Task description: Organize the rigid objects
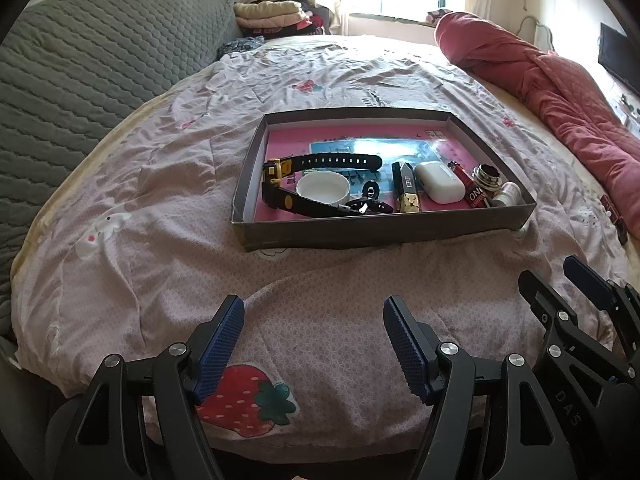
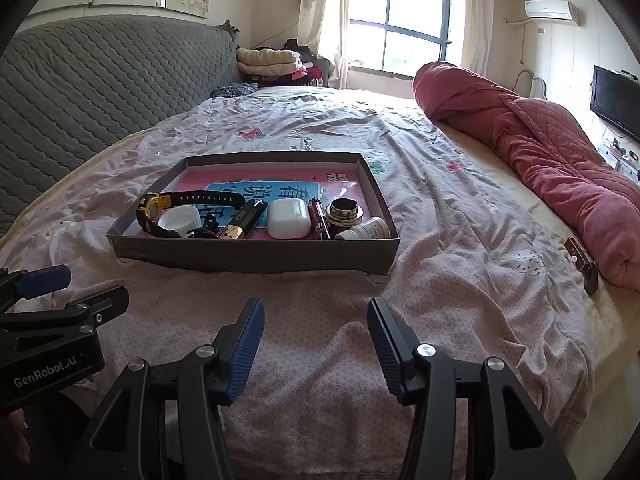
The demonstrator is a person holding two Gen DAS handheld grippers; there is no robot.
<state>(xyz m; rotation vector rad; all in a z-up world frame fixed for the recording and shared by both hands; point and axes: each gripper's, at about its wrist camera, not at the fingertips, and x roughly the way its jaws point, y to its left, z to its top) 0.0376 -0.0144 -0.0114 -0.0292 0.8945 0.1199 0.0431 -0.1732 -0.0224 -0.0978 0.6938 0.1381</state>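
The left tool (image 1: 314, 320) hovers low over the bed (image 1: 160, 208), its blue pads spread apart with nothing between them. The right tool (image 2: 316, 322) hangs just beside it at 3 o'clock, also spread wide and empty.

At 12 o'clock from both tools a shallow grey box (image 1: 360, 232) sits on the pink patterned sheet, near but not touching them. Along its near wall, from 9 toward 3 o'clock, lie a watch (image 1: 280, 176) with a black strap and yellow case, a white cap (image 1: 323, 190) inside the strap's loop, a small black clip (image 1: 366, 204), a black-and-gold bar (image 1: 405, 188), a white case (image 1: 439, 182), a red lighter (image 1: 470, 190), a dark round jar (image 1: 487, 178) and a small white bottle (image 1: 510, 192) lying on its side in the corner.

At 2 o'clock a rolled red quilt (image 2: 560, 168) lies along the bed's edge, with a small brown thing (image 2: 580, 260) just beside it.
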